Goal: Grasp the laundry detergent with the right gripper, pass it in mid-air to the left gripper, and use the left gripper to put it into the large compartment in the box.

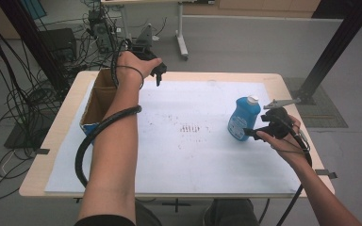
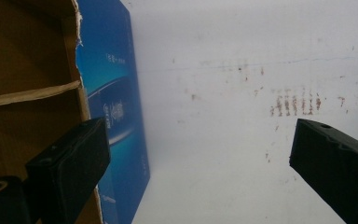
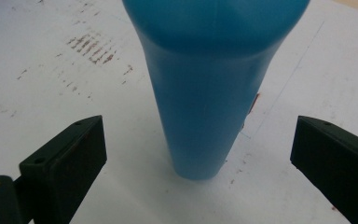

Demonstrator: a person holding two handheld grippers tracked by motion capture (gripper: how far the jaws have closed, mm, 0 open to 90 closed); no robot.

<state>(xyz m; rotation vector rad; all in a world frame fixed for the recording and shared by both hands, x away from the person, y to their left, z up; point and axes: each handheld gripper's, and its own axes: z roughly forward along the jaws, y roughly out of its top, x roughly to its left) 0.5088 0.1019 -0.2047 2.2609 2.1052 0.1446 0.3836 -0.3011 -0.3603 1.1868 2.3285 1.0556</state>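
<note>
A: What is the largest thing there?

B: The white-sheeted wooden surface (image 1: pixel 179 155), stained with brown specks at its middle. An open brown cardboard box with a blue printed side (image 1: pixel 95 101) stands along its left edge.

A: And the bottle?

B: The blue plastic bottle with a white cap (image 1: pixel 243 117) stands upright, well to the right of the box, on the white sheet.

A: How are the tools?

B: The right hand-held gripper (image 1: pixel 258 132) sits just right of the bottle, jaws spread wide either side of its base without touching it. The left hand-held gripper (image 1: pixel 159 75) hangs just beyond the box's far right corner, jaws spread and empty.
</note>
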